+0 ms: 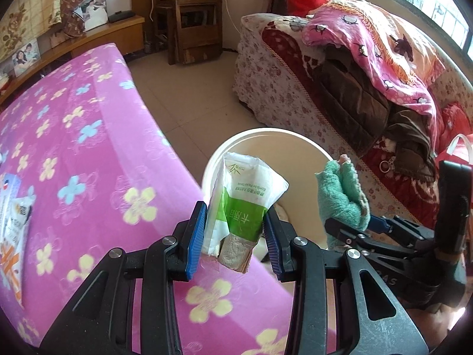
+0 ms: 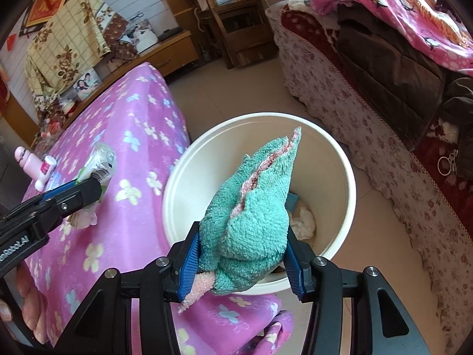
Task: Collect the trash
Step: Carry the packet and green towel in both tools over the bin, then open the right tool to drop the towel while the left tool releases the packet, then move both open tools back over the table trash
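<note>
Holding, left gripper (image 1: 233, 233): jaws closed narrow on a green-and-white tissue packet (image 1: 244, 198), pinched at its lower half
Holding, right gripper (image 2: 242, 263): jaws part-closed on a bunched teal cloth (image 2: 254, 207), pink edge trailing below
Position: packet above the bin's near rim; cloth over the opening
White bin (image 2: 348, 177): on the floor beside the pink-covered table (image 1: 88, 136), crumpled paper inside
Step advice: carry each load past the rim, then release over the middle so nothing catches the edge
</note>
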A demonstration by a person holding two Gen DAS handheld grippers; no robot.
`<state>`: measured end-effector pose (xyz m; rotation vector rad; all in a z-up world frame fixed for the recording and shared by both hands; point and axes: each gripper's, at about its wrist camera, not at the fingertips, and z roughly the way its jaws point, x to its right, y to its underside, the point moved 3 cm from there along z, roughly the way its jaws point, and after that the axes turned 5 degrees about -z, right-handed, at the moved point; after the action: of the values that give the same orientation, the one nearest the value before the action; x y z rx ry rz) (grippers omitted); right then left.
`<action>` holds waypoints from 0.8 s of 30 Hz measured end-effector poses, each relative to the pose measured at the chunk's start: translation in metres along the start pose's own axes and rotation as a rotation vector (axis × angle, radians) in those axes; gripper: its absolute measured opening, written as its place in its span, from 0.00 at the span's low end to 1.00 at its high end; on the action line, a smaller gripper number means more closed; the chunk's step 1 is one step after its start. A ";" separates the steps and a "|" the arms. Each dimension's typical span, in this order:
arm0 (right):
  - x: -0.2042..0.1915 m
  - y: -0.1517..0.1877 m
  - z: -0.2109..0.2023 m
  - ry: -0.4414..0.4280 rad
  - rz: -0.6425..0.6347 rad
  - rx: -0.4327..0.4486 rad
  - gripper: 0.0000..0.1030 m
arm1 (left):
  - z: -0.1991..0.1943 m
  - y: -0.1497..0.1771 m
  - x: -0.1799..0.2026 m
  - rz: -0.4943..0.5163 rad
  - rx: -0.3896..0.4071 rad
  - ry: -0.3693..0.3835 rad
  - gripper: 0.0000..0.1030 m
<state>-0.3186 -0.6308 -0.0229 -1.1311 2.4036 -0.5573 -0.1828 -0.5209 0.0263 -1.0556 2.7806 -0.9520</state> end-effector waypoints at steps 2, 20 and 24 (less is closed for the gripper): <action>0.004 -0.002 0.004 0.006 0.006 -0.001 0.49 | 0.004 -0.002 0.004 -0.002 0.000 0.019 0.35; 0.011 0.003 0.005 0.033 0.045 -0.009 0.67 | 0.009 0.006 -0.001 -0.016 -0.009 0.047 0.53; 0.001 0.003 0.002 0.026 0.029 -0.005 0.67 | 0.001 0.010 -0.008 -0.007 0.006 0.013 0.53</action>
<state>-0.3198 -0.6305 -0.0263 -1.0955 2.4408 -0.5603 -0.1825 -0.5114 0.0184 -1.0631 2.7844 -0.9709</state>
